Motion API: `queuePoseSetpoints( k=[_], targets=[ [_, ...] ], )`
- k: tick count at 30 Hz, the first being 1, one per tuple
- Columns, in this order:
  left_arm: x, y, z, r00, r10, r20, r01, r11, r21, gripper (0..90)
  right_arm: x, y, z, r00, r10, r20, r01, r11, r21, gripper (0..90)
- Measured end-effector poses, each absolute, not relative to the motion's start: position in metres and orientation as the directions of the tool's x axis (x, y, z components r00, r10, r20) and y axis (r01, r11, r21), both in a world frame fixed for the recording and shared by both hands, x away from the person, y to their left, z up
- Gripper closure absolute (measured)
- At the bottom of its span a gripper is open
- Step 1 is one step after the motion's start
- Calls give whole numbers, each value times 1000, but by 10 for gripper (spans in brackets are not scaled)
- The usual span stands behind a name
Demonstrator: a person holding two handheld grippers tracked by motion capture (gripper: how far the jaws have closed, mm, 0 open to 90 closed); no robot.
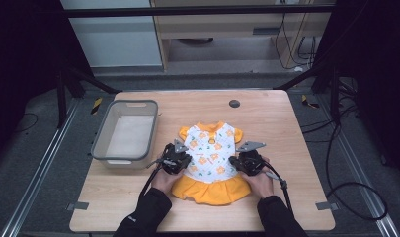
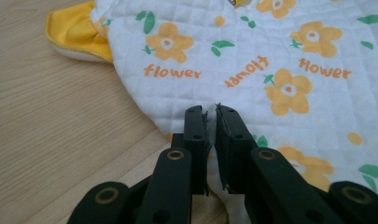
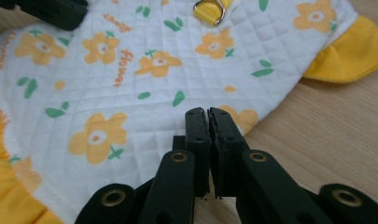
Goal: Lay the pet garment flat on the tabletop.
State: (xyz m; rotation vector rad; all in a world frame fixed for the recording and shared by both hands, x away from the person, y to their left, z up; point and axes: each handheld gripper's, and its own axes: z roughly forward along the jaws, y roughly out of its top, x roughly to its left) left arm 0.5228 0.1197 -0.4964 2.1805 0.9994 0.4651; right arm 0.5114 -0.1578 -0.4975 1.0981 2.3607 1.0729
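Note:
A small dress [image 1: 211,153] lies flat on the wooden table [image 1: 276,123], with a white quilted top printed with orange flowers, yellow sleeves and a yellow skirt. My left gripper [image 1: 184,160] sits at the dress's left waist edge. In the left gripper view its jaws [image 2: 211,112] are shut, and white fabric of the dress [image 2: 252,60] is pinched up between them. My right gripper [image 1: 235,162] is at the right waist edge. Its jaws [image 3: 208,114] are pressed together over the hem of the dress [image 3: 130,84]. The left gripper [image 3: 51,11] shows on the far side of the dress.
A grey plastic bin [image 1: 101,143] stands on the table's left side, close to my left gripper. A small black round disc [image 1: 234,103] is set in the table near its far edge. Bare wood lies right of the dress.

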Motion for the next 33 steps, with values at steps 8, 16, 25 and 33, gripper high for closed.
queuePoseSetpoints(
  k=[8,16,25,33],
  targets=[
    [517,122,-489,647,762,22,517,-460,722,745,511,-157,-497,-645,764,-4,506,431,747,868],
    [487,132,-475,711,703,20,480,-505,718,717,486,-162,-478,-679,734,26,464,401,790,884],
    [465,136,-491,735,677,26,478,-545,689,715,461,-165,-491,-699,714,33,496,451,742,883],
    [457,138,-491,737,676,15,477,-536,696,698,457,-170,-495,-689,724,29,506,451,735,886]
  ],
)
